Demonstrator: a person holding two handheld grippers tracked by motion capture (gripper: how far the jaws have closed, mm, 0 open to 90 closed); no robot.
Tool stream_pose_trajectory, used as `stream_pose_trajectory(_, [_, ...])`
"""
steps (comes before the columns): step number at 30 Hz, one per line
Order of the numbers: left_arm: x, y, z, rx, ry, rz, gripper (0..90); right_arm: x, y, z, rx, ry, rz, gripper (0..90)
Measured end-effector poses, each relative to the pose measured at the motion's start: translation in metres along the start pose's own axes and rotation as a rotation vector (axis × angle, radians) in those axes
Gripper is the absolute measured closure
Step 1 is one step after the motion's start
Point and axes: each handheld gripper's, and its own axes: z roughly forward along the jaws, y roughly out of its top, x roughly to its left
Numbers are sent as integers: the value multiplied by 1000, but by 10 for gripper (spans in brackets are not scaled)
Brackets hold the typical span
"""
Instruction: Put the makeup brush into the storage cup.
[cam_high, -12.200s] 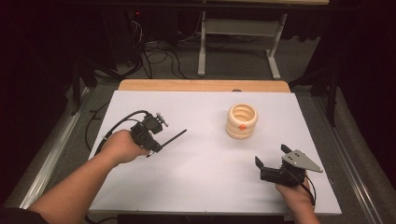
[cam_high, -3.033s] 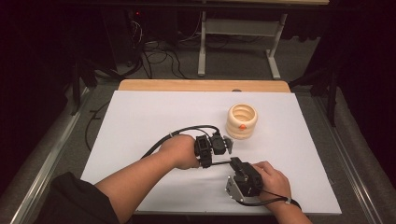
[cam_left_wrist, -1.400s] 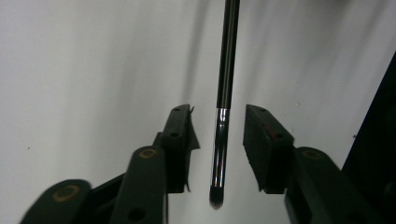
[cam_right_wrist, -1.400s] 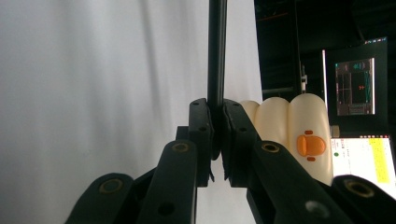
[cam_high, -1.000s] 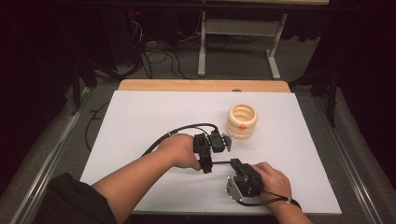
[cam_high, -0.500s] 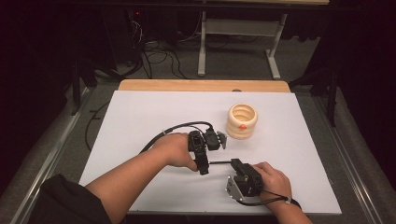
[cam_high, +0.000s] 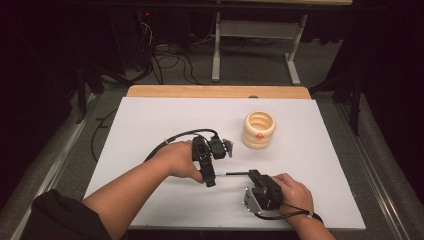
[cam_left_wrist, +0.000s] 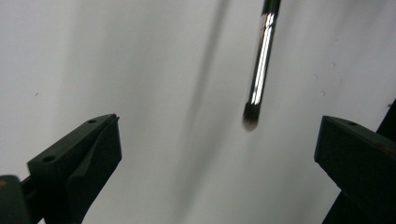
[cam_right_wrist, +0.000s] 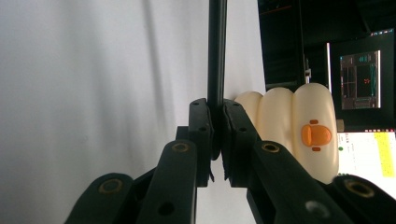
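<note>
A thin black brush with a chrome collar lies level just above the white table. My right gripper is shut on its black handle, the pads pressed on both sides. My left gripper stands at the brush's bristle end; its jaws have just been opening and now stand wide. The left gripper view has the bristle tip ahead between the open fingers, touching neither. A cream ribbed cup with an orange duck beak stands behind the right gripper.
The white board ends at a wooden strip at the back. Beyond it are table legs and cables on the dark floor. A lit screen shows past the cup in the right gripper view. Open board lies left and right.
The left gripper has let go of the brush and opened wide, and the left hand has shifted a little to the left. The right hand and brush stay put.
</note>
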Motion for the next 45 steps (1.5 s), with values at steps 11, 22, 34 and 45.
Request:
stream_pose_trajectory(11, [13,-33,6,-77,21,-93,21,-1,-2,1,6,-6,24,859])
stream_pose_trajectory(22, [16,-58,27,-166,26,-164,22,-2,-3,1,18,-7,24,859])
stream_pose_trajectory(34, [18,-82,46,-315,56,-276,19,-1,-4,1,20,-8,41,857])
stream_pose_trajectory(45, [24,-109,59,-479,85,-434,13,-1,-4,1,22,-6,56,857])
